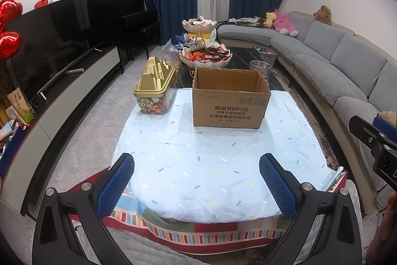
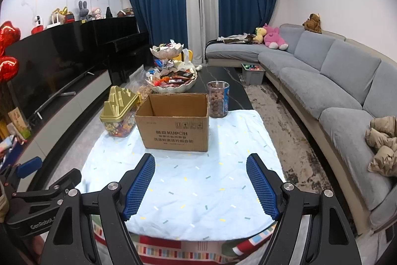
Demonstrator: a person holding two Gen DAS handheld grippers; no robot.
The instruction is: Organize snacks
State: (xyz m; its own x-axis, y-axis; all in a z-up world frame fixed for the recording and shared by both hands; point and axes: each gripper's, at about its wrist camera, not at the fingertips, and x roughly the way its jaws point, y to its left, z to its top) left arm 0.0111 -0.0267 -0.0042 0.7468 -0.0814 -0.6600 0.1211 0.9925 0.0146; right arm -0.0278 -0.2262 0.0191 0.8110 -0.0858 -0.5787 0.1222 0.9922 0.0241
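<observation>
Open brown cardboard box looks empty; gold-lidded clear tub holds colourful candies. Both tongs, left and right, spread, holding nothing.

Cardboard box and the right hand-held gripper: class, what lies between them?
Only bare light-blue cloth. In the right wrist view nothing stands between the open right hand-held gripper and the cardboard box.
</observation>
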